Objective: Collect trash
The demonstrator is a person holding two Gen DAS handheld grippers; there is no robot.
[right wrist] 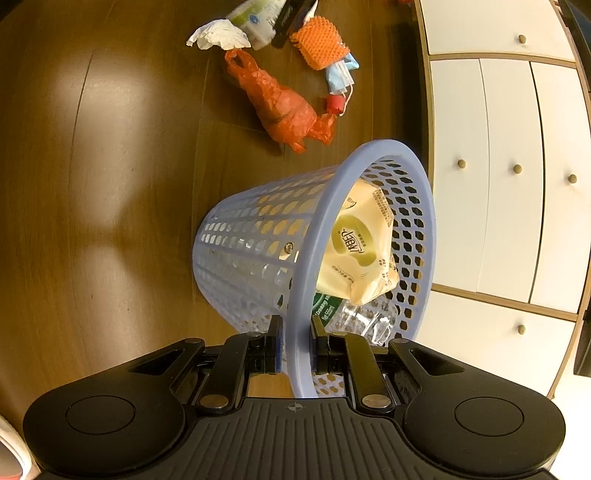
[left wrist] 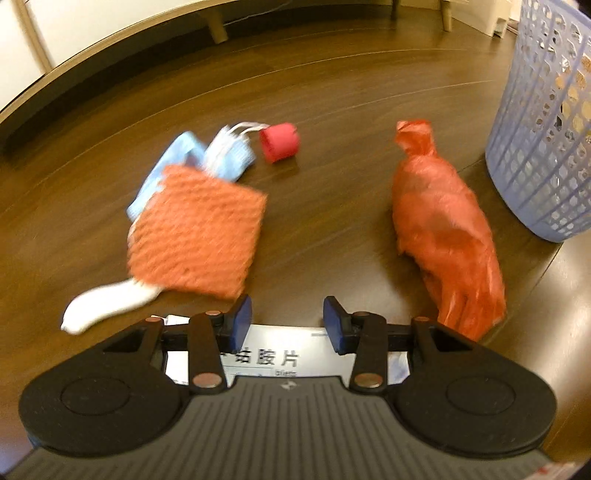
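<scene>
In the left wrist view my left gripper (left wrist: 288,321) is open low over the wooden floor. A white medicine box (left wrist: 280,347) lies under its fingers. Ahead lie an orange mesh pad (left wrist: 199,232), a blue face mask (left wrist: 221,155), a small red roll (left wrist: 279,142), a white tissue (left wrist: 107,306) and a knotted red plastic bag (left wrist: 443,229). My right gripper (right wrist: 297,343) is shut on the rim of the blue mesh basket (right wrist: 369,151), which tilts. Inside are a yellow packet (right wrist: 358,251) and a clear plastic bottle (right wrist: 362,317). The red plastic bag (right wrist: 284,107) lies just beyond the basket.
White cabinet doors with round knobs (right wrist: 498,184) stand right of the basket. Furniture legs (left wrist: 218,29) rise at the far edge of the floor. Bare brown floor (right wrist: 92,184) stretches left of the basket. The basket (left wrist: 543,147) stands at the right of the left wrist view.
</scene>
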